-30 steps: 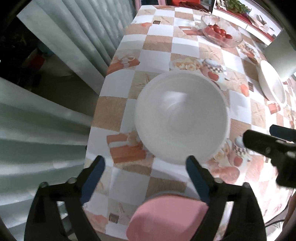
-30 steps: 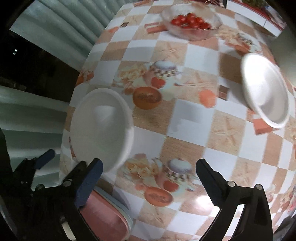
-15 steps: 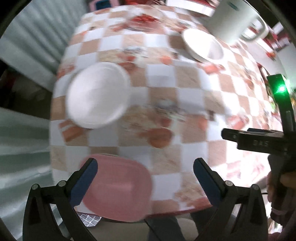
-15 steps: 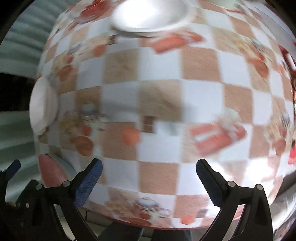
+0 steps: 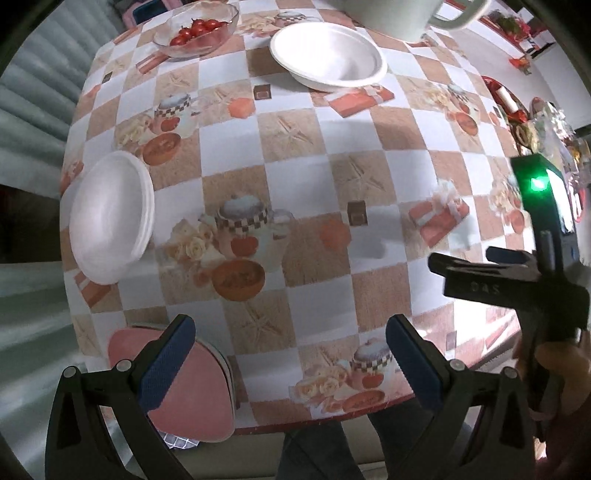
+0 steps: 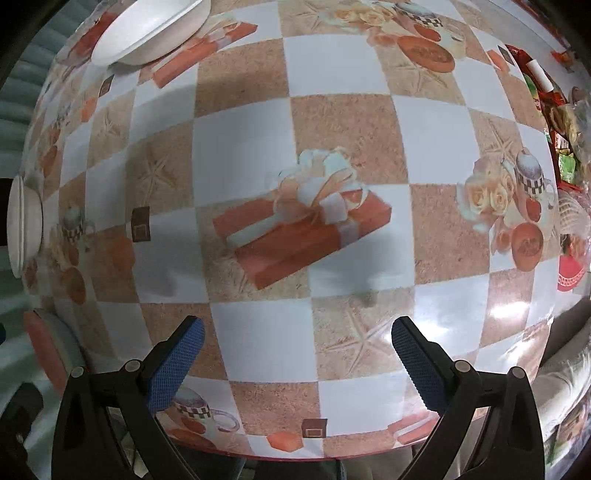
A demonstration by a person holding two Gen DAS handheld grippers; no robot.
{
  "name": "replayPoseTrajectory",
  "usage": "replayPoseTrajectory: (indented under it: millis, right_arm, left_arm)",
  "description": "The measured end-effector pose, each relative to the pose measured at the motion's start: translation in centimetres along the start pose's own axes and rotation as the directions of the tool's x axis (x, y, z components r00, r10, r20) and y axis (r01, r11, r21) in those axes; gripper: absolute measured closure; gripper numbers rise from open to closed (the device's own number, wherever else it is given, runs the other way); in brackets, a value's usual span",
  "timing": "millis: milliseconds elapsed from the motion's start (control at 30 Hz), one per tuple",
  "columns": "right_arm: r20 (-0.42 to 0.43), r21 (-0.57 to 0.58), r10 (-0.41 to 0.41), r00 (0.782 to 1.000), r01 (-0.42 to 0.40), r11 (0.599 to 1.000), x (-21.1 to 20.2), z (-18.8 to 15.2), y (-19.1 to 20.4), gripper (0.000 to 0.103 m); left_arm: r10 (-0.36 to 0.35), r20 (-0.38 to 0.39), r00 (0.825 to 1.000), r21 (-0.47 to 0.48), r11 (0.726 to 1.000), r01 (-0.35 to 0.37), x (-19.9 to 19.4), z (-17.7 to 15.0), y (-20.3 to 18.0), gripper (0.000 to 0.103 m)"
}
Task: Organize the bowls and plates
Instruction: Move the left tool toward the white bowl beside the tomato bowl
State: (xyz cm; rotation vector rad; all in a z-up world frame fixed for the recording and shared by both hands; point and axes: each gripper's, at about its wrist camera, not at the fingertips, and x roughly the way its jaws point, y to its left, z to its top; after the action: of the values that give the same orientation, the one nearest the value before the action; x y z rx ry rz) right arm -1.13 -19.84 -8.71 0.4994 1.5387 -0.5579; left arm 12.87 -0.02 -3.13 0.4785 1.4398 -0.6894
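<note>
A stack of white bowls (image 5: 109, 218) sits at the table's left edge; it also shows in the right wrist view (image 6: 24, 225). A single white bowl (image 5: 328, 53) stands at the far side; it also shows in the right wrist view (image 6: 147, 29). A pink plate (image 5: 192, 398) on a pale plate lies at the near left corner, partly behind my left finger; its edge shows in the right wrist view (image 6: 48, 350). My left gripper (image 5: 290, 354) is open and empty above the near edge. My right gripper (image 6: 295, 358) is open and empty over the printed cloth; it also shows in the left wrist view (image 5: 491, 273).
A glass bowl of tomatoes (image 5: 197, 29) stands at the far left. A large pale mug (image 5: 406, 14) stands behind the single bowl. Packets and clutter (image 6: 565, 122) lie off the table's right side. The checked tablecloth (image 5: 314, 177) covers the table.
Both grippers have pulled back and swung right, away from the white bowl stack. The stack now sits far left in both views. Both jaws stay open.
</note>
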Motion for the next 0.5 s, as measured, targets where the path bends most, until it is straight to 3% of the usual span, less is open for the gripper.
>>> replayPoseTrajectory:
  millis: [500]
  right_arm:
    - [0.049,-0.054,0.027,0.998,-0.024,0.998,-5.6,10.3,-5.2,0.001]
  left_arm:
    - [-0.002,0.001,1.000,-0.076,0.997,0.002,0.8,7.8,-1.6,0.000]
